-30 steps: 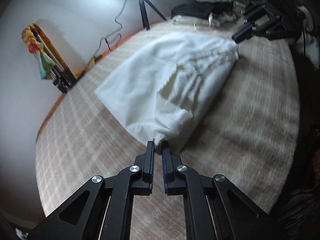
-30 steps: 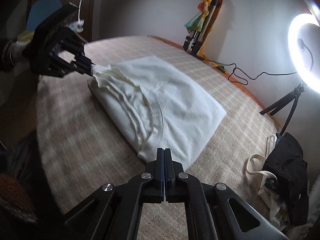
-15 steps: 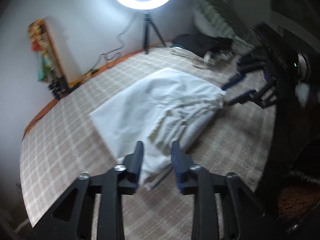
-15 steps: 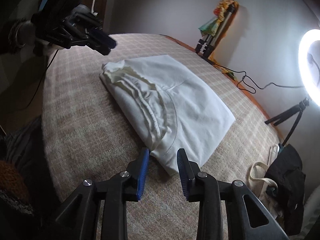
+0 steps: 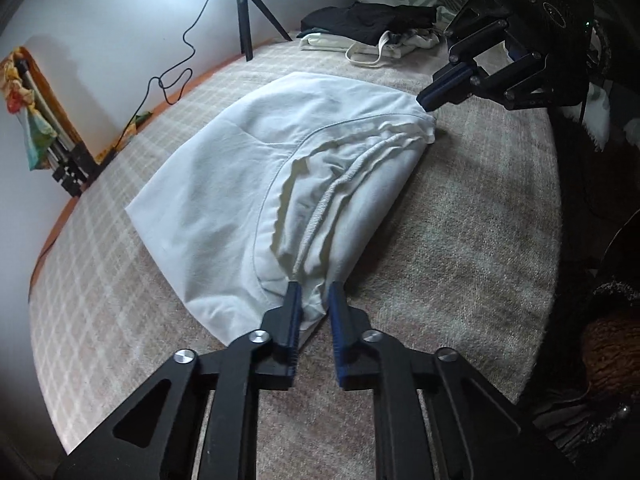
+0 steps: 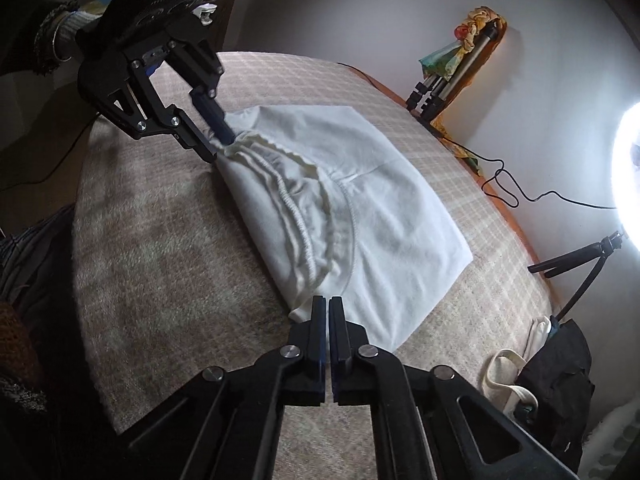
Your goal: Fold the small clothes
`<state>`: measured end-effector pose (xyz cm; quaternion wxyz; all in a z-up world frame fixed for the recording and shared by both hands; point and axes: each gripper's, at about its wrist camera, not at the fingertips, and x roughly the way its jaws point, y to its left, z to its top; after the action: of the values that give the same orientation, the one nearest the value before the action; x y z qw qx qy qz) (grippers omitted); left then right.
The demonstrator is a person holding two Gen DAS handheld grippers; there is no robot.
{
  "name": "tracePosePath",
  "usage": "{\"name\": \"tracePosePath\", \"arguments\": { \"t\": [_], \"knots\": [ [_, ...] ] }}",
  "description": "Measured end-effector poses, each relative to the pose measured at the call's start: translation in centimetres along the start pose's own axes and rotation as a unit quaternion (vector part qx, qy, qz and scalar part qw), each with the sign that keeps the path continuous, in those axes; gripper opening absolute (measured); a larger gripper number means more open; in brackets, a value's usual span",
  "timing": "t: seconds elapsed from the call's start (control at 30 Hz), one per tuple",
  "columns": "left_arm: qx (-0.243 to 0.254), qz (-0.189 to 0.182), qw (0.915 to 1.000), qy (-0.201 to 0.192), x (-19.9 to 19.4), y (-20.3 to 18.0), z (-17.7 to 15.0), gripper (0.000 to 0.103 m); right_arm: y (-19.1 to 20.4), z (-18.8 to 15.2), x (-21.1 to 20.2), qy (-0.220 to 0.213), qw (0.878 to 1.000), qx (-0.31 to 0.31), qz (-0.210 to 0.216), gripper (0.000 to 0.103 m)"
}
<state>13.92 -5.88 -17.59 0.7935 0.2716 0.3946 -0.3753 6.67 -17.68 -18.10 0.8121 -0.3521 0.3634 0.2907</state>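
Observation:
A white garment (image 5: 240,168), folded with its gathered waistband showing, lies across a beige checked bedspread (image 5: 100,280). My left gripper (image 5: 313,294) is at the garment's near corner, its jaws closing with a bunch of white cloth squeezed between the blue pads. The right wrist view shows that left gripper (image 6: 220,148) pinching the far end of the garment (image 6: 392,208). My right gripper (image 6: 328,300) is shut, fingertips together on the garment's corner edge. From the left wrist view the right gripper (image 5: 425,102) sits at the opposite corner.
A ring light on a tripod (image 5: 248,20) stands by the wall with a trailing cable (image 5: 176,76). A pile of black clothes (image 6: 556,368) and a cream tote bag (image 6: 508,372) lie on the bed. A folded tripod with colourful cloth (image 6: 440,84) leans against the wall.
Both grippers opened and lifted off the garment half a second ago. They have since come back down and closed on its two corners.

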Motion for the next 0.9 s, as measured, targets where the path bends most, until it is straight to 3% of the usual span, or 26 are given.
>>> {"name": "tracePosePath", "arguments": {
  "t": [0.13, 0.27, 0.47, 0.6, 0.67, 0.77, 0.8, 0.9],
  "knots": [
    [-0.002, -0.008, 1.0000, 0.004, 0.4, -0.3, -0.9, 0.010, -1.5, 0.2, -1.1, -0.011, 1.000, 0.023, 0.013, 0.000],
    [-0.025, -0.041, 0.9988, -0.007, -0.9, -0.1, -1.1, 0.010, -1.3, -0.7, -0.9, 0.017, 1.000, 0.008, 0.013, 0.000],
    [-0.092, -0.035, 0.9920, -0.079, -3.0, 1.7, 2.2, 0.010, -6.6, 0.6, -1.2, -0.045, 0.986, 0.155, 0.031, 0.004],
    [-0.103, -0.019, 0.9919, -0.073, -0.1, 1.5, 4.5, 0.010, -9.1, 2.6, 1.3, -0.058, 0.971, 0.227, 0.044, 0.010],
    [-0.101, -0.029, 0.9934, -0.047, 1.5, 0.9, 4.3, 0.010, -9.4, 3.3, 3.2, -0.048, 0.965, 0.250, 0.066, 0.020],
    [-0.087, -0.030, 0.9957, -0.005, 3.8, 0.2, 3.2, 0.010, -8.1, 3.4, 5.7, -0.014, 0.968, 0.237, 0.084, 0.020],
    [-0.091, -0.033, 0.9951, -0.020, 3.5, 0.3, 2.8, 0.010, -7.5, 3.2, 6.3, -0.001, 0.970, 0.225, 0.088, 0.020],
    [-0.107, -0.053, 0.9928, -0.009, 2.5, 1.2, 2.2, 0.010, -5.4, 2.3, 7.1, 0.029, 0.979, 0.173, 0.101, 0.020]
  ]
}}
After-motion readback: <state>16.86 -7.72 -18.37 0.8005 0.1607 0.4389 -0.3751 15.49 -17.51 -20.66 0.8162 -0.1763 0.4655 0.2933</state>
